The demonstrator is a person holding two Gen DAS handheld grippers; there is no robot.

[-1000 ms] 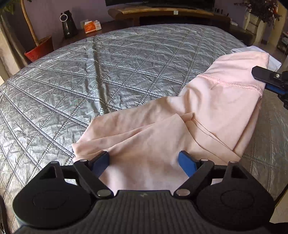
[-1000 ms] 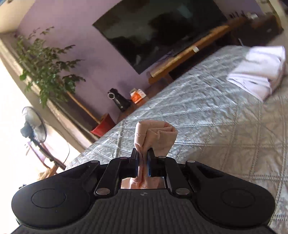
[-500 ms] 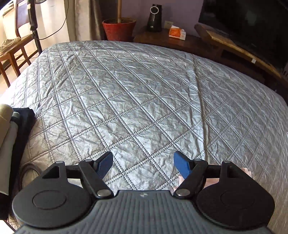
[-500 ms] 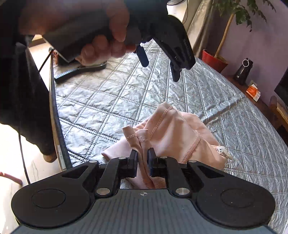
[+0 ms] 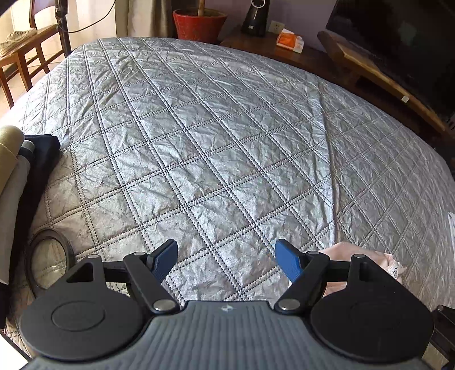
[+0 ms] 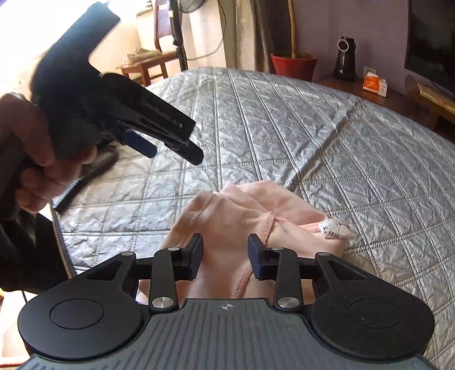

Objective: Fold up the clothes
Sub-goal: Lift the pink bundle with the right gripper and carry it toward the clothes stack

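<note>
A pale pink garment [image 6: 247,216] lies bunched on the grey quilted bed [image 6: 312,136], its white label [image 6: 334,229] showing at the right. My right gripper [image 6: 225,253] is open just above the garment, its pads apart on either side of a fold. My left gripper [image 5: 226,260] is open and empty over bare quilt [image 5: 213,148]; a corner of the pink garment [image 5: 341,250] peeks out behind its right finger. In the right wrist view the left gripper [image 6: 170,145] is held in a hand up at the left, off the cloth.
A stack of folded clothes [image 5: 17,170] lies at the bed's left edge, with a dark ring [image 5: 48,256] beside it. A red plant pot [image 5: 199,24], a dark speaker [image 5: 257,14], an orange box [image 5: 290,39], a TV and a wooden bench stand beyond the bed. A chair [image 5: 20,48] stands far left.
My right gripper has opened and let go of the pink garment, which now lies on the bed. My left gripper has swung away from the garment to bare quilt at the left.
</note>
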